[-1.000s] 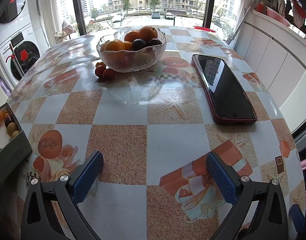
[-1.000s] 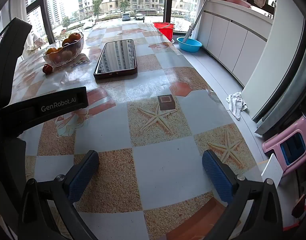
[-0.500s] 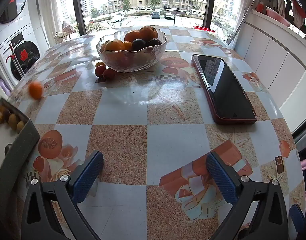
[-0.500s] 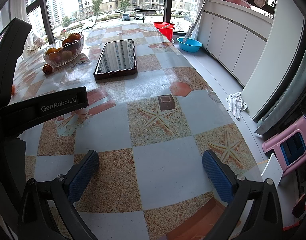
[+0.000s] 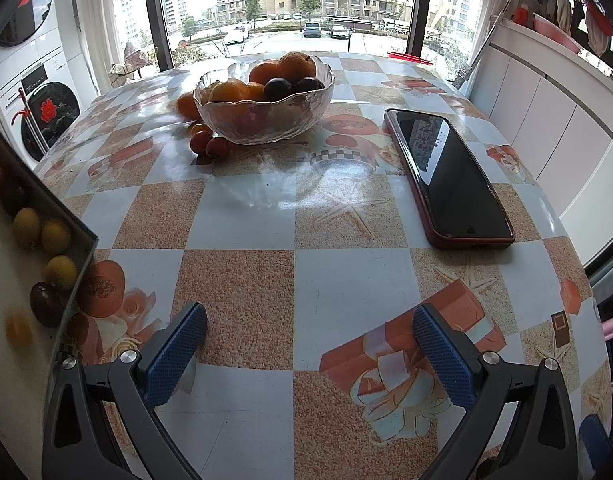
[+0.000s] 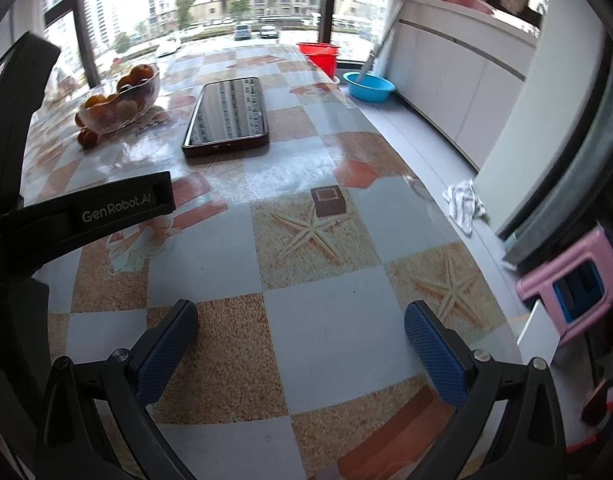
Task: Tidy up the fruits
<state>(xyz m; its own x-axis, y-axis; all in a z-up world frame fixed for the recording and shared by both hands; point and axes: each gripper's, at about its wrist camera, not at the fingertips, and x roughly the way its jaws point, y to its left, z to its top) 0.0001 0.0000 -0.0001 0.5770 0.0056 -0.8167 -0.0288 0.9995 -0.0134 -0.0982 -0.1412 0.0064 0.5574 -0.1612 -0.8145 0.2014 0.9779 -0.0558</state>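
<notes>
Left hand-held gripper (image 5: 308, 344) is hovering low over the near edge of the tabletop (image 5: 346, 276), jaws spread wide, nothing between the blue pads. Right hand-held gripper (image 6: 300, 342) is sitting the same way near the tabletop's right edge, wide and empty.

Only the left wrist view is showing the grey tray (image 5: 80, 256), tilted at the near left corner, with small yellow fruits (image 5: 26, 226) and a dark plum (image 5: 46, 300) inside. Beyond, a phone (image 5: 446, 176) is lying flat toward the right edge. Toward the far edge the glass bowl (image 5: 266, 120) is holding oranges (image 5: 296, 66) and dark plums (image 5: 276, 89); small red fruits (image 5: 208, 144) are resting just beside its left base, and a loose orange (image 5: 186, 104) is sitting against the bowl's far left side.

Only the right wrist view is showing the floor (image 6: 418, 136), a blue basin (image 6: 368, 86), a red bucket (image 6: 318, 54) and a pink stool (image 6: 574, 280).

Against half a second ago: the tray is tipping further into view, and the orange that was blurred near the left edge is now at the bowl. The grippers' spread is unchanged.
</notes>
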